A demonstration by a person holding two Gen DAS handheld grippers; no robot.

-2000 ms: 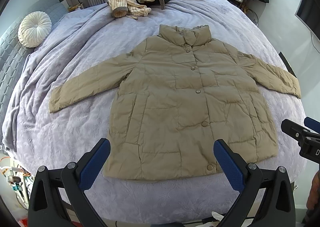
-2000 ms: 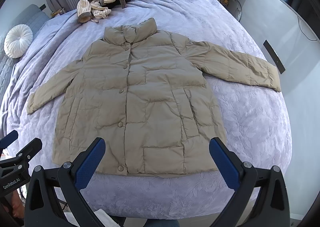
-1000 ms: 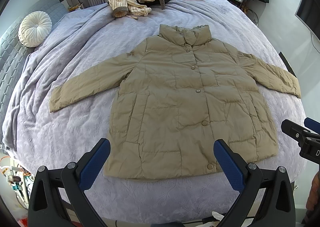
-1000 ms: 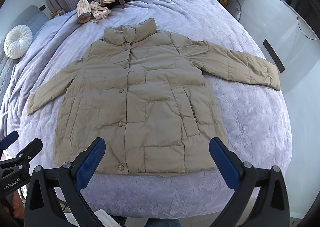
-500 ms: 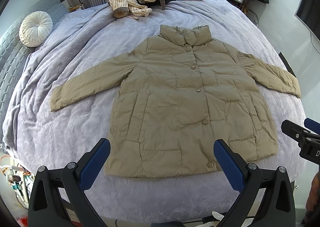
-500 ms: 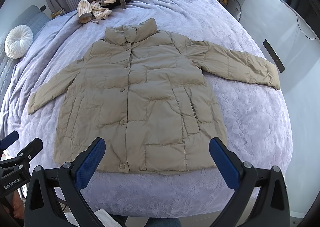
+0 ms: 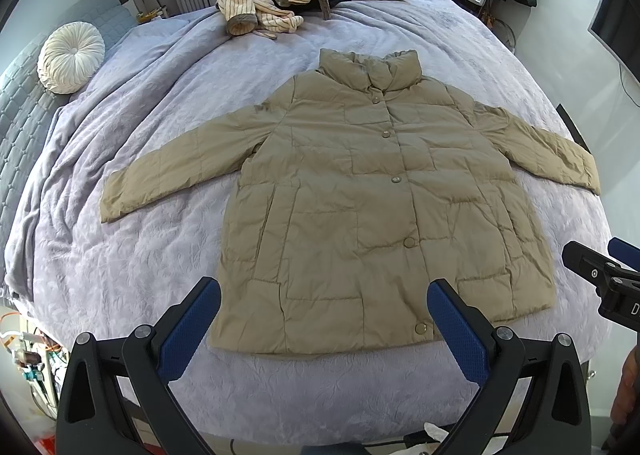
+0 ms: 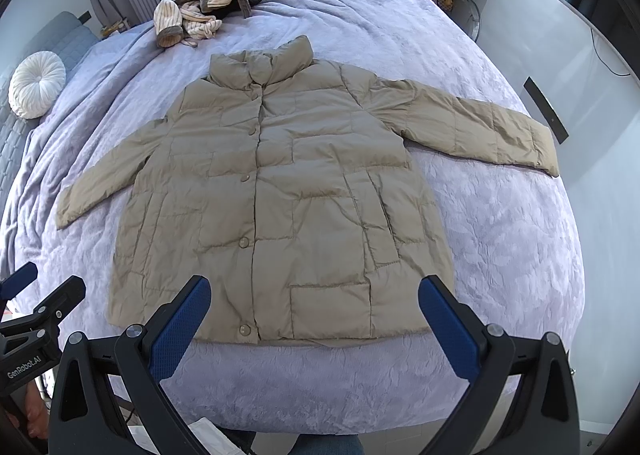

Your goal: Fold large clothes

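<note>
A quilted khaki jacket is laid flat, buttoned, on the bed, its hem near the front edge and free lilac cover left on both sides. The left tool and right tool are held spread above the hem, empty. Striped, perhaps knitted, clothes are piled far behind.

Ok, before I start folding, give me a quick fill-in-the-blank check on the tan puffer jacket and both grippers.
1. The tan quilted puffer jacket lies front side ____ on the lavender bedspread.
2. Both of its sleeves are spread ____.
3. The left gripper and the right gripper are both ____ and hold nothing.
4. The round white pleated cushion sits to the jacket's ____.

Answers: up; outward; open; left
</note>
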